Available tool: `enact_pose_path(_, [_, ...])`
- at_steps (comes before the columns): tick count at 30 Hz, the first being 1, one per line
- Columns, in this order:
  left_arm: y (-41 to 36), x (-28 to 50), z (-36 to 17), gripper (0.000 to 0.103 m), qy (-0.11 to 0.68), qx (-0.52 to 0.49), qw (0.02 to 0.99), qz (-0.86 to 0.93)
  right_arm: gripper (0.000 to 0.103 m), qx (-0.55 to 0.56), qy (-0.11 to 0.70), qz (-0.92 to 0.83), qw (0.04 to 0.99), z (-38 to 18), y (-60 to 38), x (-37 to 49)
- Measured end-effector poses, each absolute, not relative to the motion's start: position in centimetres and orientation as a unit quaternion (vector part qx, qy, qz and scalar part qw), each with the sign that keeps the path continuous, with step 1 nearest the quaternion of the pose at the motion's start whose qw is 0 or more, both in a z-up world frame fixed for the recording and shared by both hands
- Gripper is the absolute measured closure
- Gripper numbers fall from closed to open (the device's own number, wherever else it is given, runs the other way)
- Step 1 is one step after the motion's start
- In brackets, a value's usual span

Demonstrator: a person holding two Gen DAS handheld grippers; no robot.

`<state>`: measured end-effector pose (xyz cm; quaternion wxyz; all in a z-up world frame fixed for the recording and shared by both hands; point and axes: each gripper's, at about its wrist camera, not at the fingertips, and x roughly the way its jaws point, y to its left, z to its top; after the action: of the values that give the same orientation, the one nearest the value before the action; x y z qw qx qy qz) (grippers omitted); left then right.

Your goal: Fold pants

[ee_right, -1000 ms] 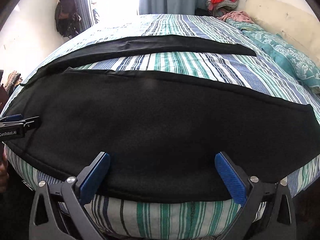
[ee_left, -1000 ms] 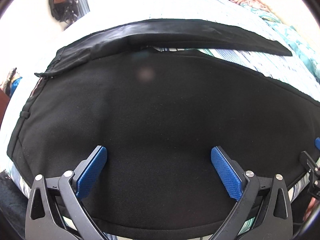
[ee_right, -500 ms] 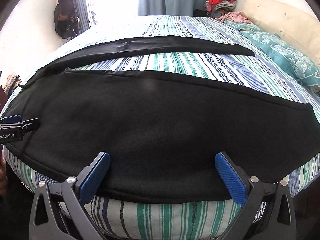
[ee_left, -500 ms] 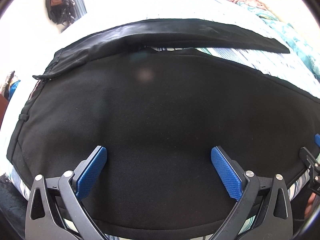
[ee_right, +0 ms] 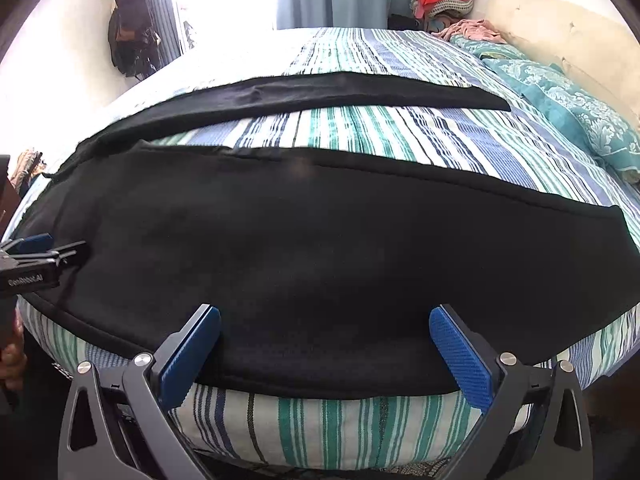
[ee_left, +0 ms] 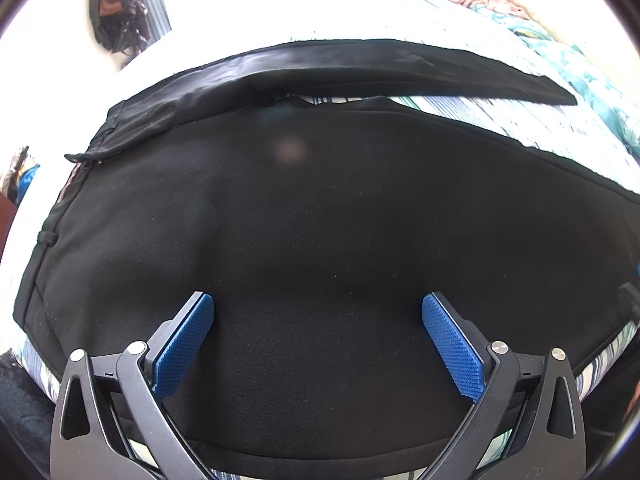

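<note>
Left wrist view: the left claw (ee_left: 318,320), blue-padded fingers spread wide and holding nothing, hangs over the black fabric pants (ee_left: 320,220) laid flat on the striped blue-and-green bedspread (ee_left: 500,120). Right wrist view: the right claw (ee_right: 325,334), likewise spread and empty, hovers at the near pant leg's edge (ee_right: 320,240), the other leg (ee_right: 320,92) lying apart beyond.
</note>
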<state>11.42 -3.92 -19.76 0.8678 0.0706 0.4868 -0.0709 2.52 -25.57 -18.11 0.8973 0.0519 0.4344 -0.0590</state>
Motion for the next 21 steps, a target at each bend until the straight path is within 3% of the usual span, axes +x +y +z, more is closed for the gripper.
enact_pose_path(6, [-3.9, 11.3, -19.8, 0.0, 0.482, 0.073, 0.87, -0.072, 0.0, 0.053, 0.355, -0.072, 0.93, -15.1, -26.0, 1.4])
enact_pose_path(21, [-3.9, 11.0, -19.8, 0.0, 0.476, 0.075, 0.873, -0.071, 0.0, 0.044, 0.359, -0.048, 0.931, -15.1, -25.5, 2.3])
